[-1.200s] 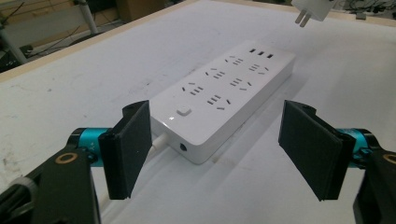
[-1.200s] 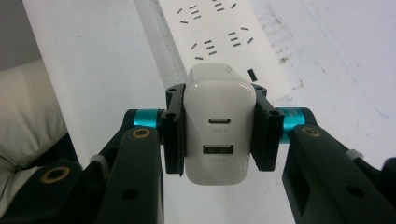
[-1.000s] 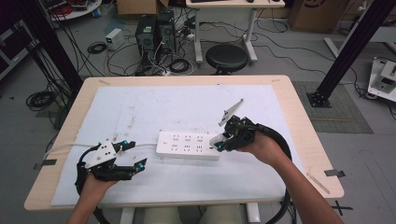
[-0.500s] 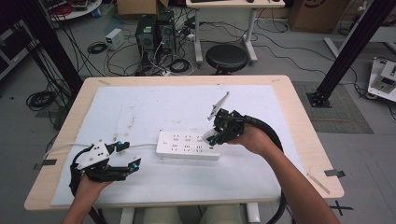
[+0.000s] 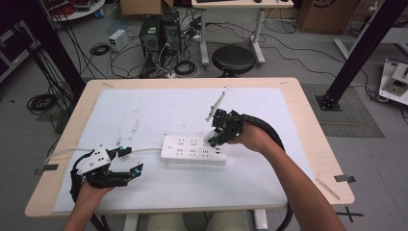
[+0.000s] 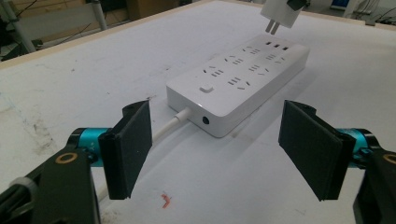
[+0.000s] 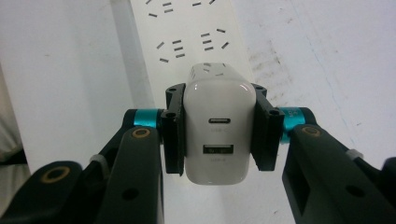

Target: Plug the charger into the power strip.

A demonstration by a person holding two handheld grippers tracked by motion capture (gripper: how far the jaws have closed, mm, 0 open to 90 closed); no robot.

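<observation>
A white power strip [image 5: 193,149] lies in the middle of the white mat, its white cable running off to the left. My right gripper [image 5: 211,138] is shut on a white USB charger plug [image 7: 215,126], held just above the strip's right end [image 7: 187,32], prongs pointing down toward the sockets. From the left gripper view the charger [image 6: 281,12] hangs over the far end of the power strip [image 6: 243,81]. My left gripper [image 5: 131,161] rests low near the front left of the mat, open, nothing between its pads [image 6: 127,148], aimed at the strip's cable end.
The wooden table [image 5: 308,125] carries a white mat [image 5: 144,110]. A thin stick lies near the right front edge [image 5: 328,188]. Beyond the table stand a round stool [image 5: 233,60], computer towers [image 5: 156,33] and loose floor cables.
My right gripper has carried the charger leftward and slightly down, from beside the strip's right end to over it. The left gripper has barely shifted.
</observation>
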